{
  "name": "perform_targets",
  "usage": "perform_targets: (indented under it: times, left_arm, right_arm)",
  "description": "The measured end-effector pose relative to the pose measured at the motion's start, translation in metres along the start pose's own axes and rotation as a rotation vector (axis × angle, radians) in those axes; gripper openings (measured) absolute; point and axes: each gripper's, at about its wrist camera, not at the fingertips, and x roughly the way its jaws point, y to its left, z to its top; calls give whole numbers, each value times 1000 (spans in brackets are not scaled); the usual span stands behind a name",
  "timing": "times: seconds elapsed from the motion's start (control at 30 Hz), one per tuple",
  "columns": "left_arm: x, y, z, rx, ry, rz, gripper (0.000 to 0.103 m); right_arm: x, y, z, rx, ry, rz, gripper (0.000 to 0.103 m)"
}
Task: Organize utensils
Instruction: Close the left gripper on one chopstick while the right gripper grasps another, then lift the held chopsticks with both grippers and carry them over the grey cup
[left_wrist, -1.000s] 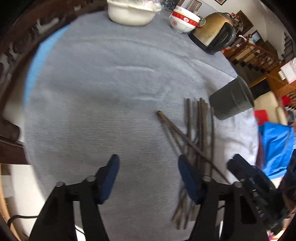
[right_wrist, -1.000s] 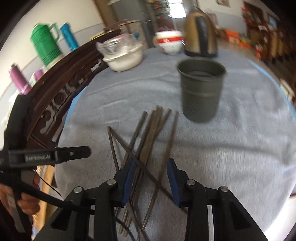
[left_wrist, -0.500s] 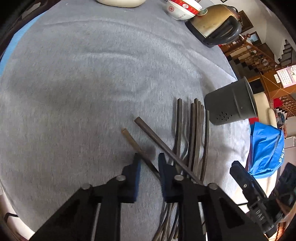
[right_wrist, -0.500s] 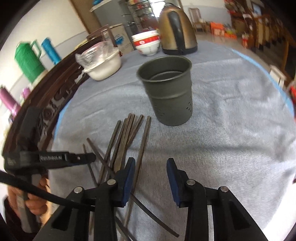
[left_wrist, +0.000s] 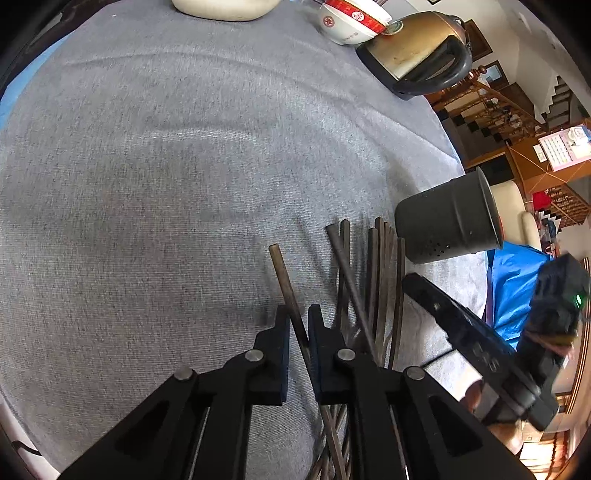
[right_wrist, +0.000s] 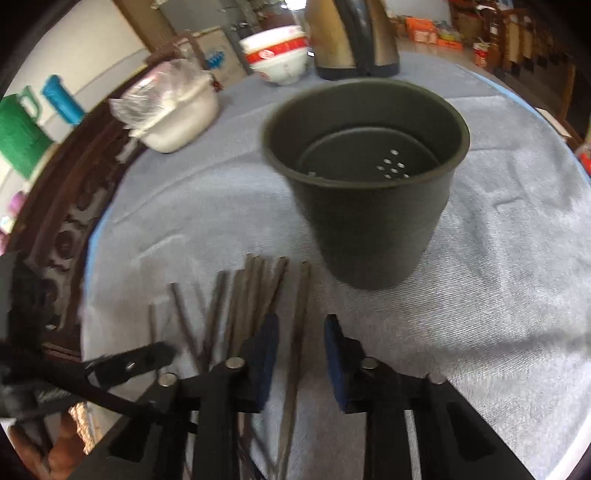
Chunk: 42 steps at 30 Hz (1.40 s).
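Your left gripper (left_wrist: 298, 321) has its jaws closed almost together on a single dark chopstick (left_wrist: 286, 284), the leftmost one, which lies apart from the rest of the bundle and sticks out past the pads toward the middle of the desk (left_wrist: 166, 166). Your right gripper (right_wrist: 300, 332) has jaws that have just been narrowing; they stand partly open astride the chopstick (right_wrist: 301, 317) at the bundle's right edge, and a gap shows on either side of it, so the pads are not yet pressing. The remaining chopsticks (right_wrist: 240, 306) lie fanned on the grey cloth just beside the dark holder cup (right_wrist: 369, 206), their far tips pointing toward its base. The cup stands upright with nothing inside it, with small holes in its bottom. Beyond the cup, at the desk's far edge, sit a red-and-white bowl (right_wrist: 280, 62), a kettle (right_wrist: 351, 40) and a covered white bowl (right_wrist: 173, 114).
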Motion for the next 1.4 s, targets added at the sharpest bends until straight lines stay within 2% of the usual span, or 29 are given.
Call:
perform_targets:
  times: [0.13,0.2,0.3,0.5,0.63,0.87,1.2,1.4]
  left_arm:
    - [1,5,0,-1,17,3,10]
    - [4,6,2,-10,25,0,10]
    - [8,8,7,-37,42,-22,11]
    - [11,17,13,-96,68,-63,11]
    - [7,21,9,-90,56,-47,8]
    - [-22,17,0,-73,-21,-52,7]
    - [-119,-41,-17,121,-238,-25,6]
    - [-152,-77,-15,217,-324,-22,6]
  right_arm:
    - [15,-5,6,50,44,12,16]
    - [17,-3,7,40,39,-7,9]
    - [16,-4,8,47,37,2,8]
    - [-7,-8,2,57,-21,73,7]
    - [-32,-5,-2,34,-77,114,6]
    - [-85,-2,-13,3,-190,173,6]
    - [-156,-11,-16,15,-387,222,6]
    - [-187,-20,-12,44,-489,228,6]
